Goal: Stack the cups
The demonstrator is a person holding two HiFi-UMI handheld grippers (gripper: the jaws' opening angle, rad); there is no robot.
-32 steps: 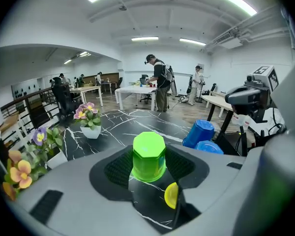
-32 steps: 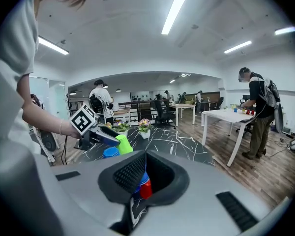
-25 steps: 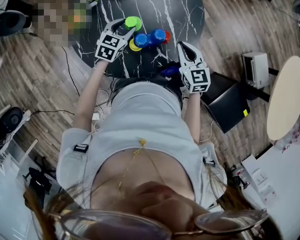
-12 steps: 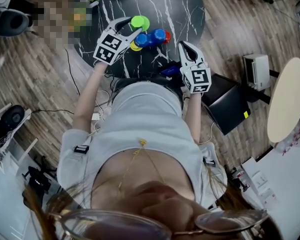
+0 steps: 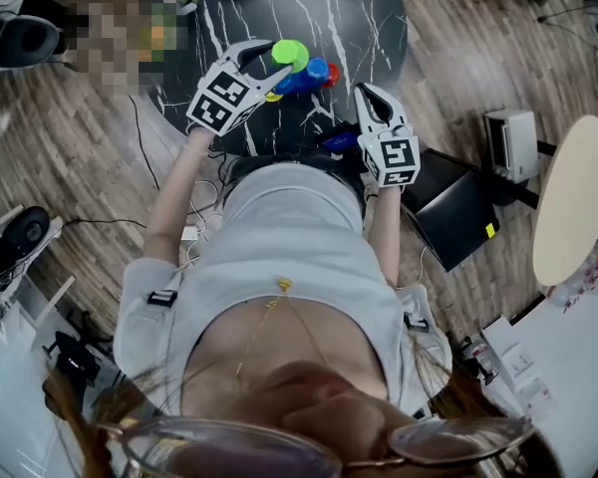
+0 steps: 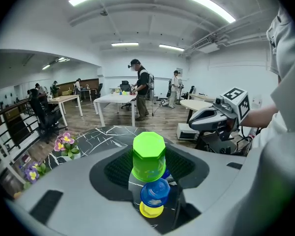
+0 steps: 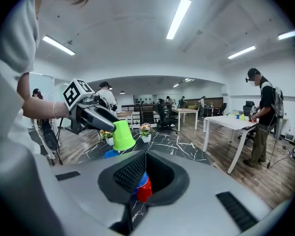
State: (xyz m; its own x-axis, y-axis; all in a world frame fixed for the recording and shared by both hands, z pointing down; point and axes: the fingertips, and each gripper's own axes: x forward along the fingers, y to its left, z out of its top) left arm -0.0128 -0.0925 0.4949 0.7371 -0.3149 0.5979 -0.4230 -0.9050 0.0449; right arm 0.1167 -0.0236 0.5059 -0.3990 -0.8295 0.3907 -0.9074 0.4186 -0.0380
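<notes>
An upside-down green cup (image 6: 148,154) hangs in the air with my left gripper (image 6: 148,165) shut on its sides. In the head view the green cup (image 5: 289,55) and the left gripper (image 5: 275,61) are above the black marble table (image 5: 354,8), just left of the blue cups (image 5: 315,71) and a red cup (image 5: 334,74). Below the green cup stand a blue cup (image 6: 155,192) and a yellow cup (image 6: 151,210). My right gripper (image 5: 365,94) rests shut and empty near the table's front edge, with the red cup (image 7: 144,189) just past its jaws.
Small flower pots (image 6: 64,145) stand at the table's far side. A black case (image 5: 448,207) and a white box (image 5: 508,137) sit on the wood floor at right, beside a round beige table (image 5: 573,197). People stand in the room behind.
My left gripper has risen with the green cup and carried it right, toward the blue cups. The yellow cup is now hidden in the head view. The right gripper has kept still.
</notes>
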